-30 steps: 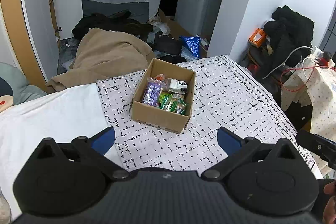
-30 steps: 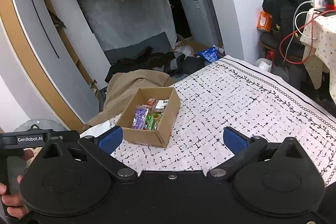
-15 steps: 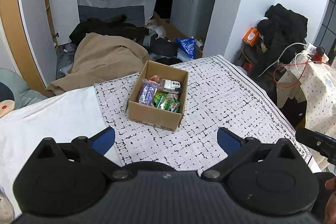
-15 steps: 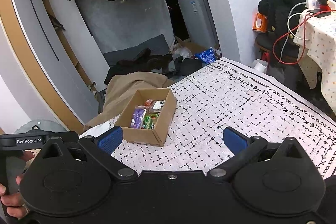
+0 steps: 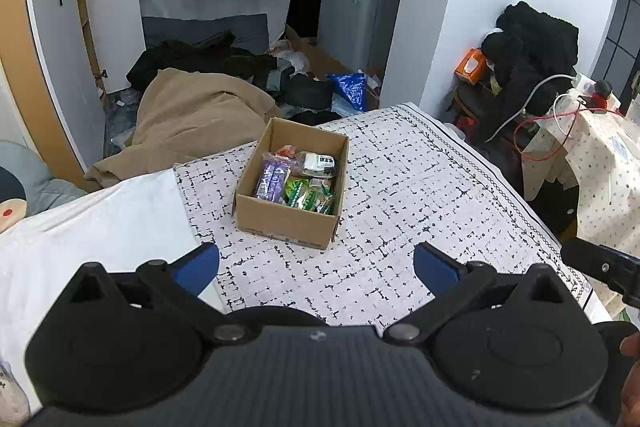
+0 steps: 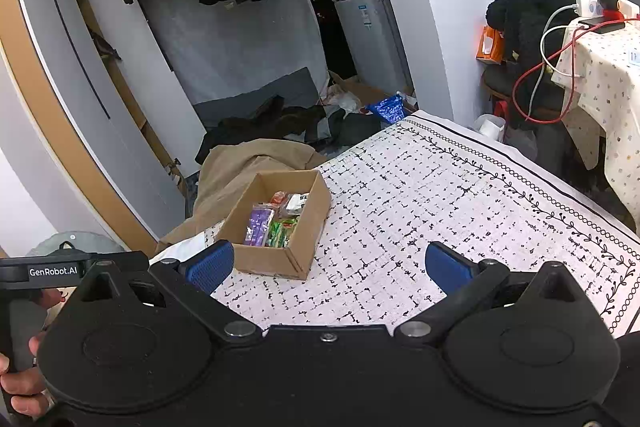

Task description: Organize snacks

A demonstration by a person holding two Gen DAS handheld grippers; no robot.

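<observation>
An open cardboard box (image 5: pixel 280 221) (image 6: pixel 266 263) stands on the patterned cloth (image 5: pixel 400 195) (image 6: pixel 420 211). Inside lie a purple packet (image 5: pixel 273 182) (image 6: pixel 259 226), green packets (image 5: pixel 308 197) (image 6: pixel 282 231), a white packet (image 5: pixel 318 163) (image 6: pixel 297 203) and a red-orange one (image 5: pixel 287 151) (image 6: pixel 278 197). My left gripper (image 5: pixel 316 267) is open and empty, held back from the box's near side. My right gripper (image 6: pixel 328 263) is open and empty, near the box's front right. The left gripper's handle (image 6: pixel 52 271) shows at the left of the right wrist view.
A white sheet (image 5: pixel 100 227) covers the surface left of the cloth. Beyond its far edge lie a tan blanket (image 5: pixel 192 115), dark clothes and a blue bag (image 5: pixel 350 93). A side table with cables (image 5: pixel 592 147) (image 6: pixel 600 67) stands at the right.
Both grippers have drawn back and risen slightly, so the box sits a little farther off in both views. Their jaws stay open and empty.
</observation>
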